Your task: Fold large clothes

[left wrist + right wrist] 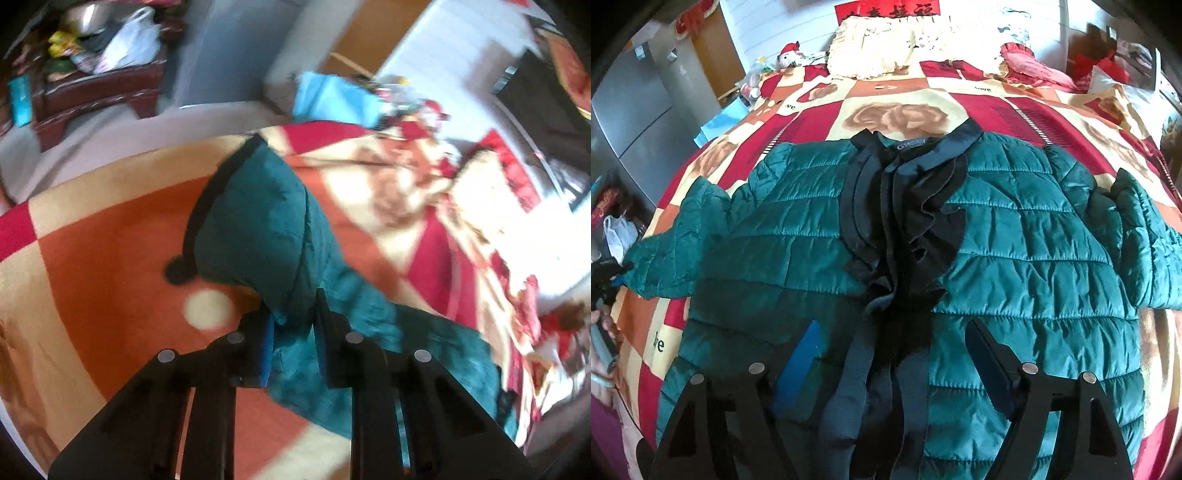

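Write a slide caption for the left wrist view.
Left gripper shut on the sleeve of a green quilted jacket, over a patterned blanket.

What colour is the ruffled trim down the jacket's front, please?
Black ruffled trim, clearest in the right wrist view.

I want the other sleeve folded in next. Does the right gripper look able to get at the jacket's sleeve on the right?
Probably yes. The right gripper hangs open over the jacket front, holding nothing, and the sleeve lies uncovered on the blanket.
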`<move>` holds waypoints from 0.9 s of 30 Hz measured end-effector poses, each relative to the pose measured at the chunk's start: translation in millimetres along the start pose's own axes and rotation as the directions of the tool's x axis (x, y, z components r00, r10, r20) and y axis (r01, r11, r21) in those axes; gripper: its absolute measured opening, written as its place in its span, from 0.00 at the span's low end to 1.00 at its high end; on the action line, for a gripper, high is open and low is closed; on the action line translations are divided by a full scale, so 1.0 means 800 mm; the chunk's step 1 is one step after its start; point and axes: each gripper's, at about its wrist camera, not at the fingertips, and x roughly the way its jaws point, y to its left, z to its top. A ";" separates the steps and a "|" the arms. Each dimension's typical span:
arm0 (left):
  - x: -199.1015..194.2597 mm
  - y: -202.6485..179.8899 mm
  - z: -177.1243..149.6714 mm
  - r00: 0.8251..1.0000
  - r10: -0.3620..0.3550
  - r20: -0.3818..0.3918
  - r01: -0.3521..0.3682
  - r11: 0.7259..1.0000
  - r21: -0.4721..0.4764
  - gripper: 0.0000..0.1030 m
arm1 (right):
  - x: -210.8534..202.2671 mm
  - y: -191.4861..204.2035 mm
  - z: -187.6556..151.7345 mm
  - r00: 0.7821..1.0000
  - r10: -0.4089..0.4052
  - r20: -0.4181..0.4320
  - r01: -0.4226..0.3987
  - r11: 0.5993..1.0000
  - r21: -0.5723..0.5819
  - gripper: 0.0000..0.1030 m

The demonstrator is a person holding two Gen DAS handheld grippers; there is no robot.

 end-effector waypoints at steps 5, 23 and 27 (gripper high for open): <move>-0.040 -0.061 -0.029 0.994 -0.113 -0.009 0.114 0.989 0.092 0.17 | -0.010 -0.005 -0.006 1.000 0.000 0.009 0.000 1.000 0.015 0.77; -0.060 -0.162 -0.111 0.987 -0.144 -0.071 0.159 0.928 0.337 0.20 | -0.037 -0.042 -0.027 1.000 0.007 0.004 -0.007 0.998 0.066 0.77; -0.051 -0.124 -0.105 0.987 -0.143 -0.077 0.161 0.931 0.329 0.60 | -0.032 -0.045 -0.028 0.999 0.039 -0.002 -0.039 0.994 0.100 0.78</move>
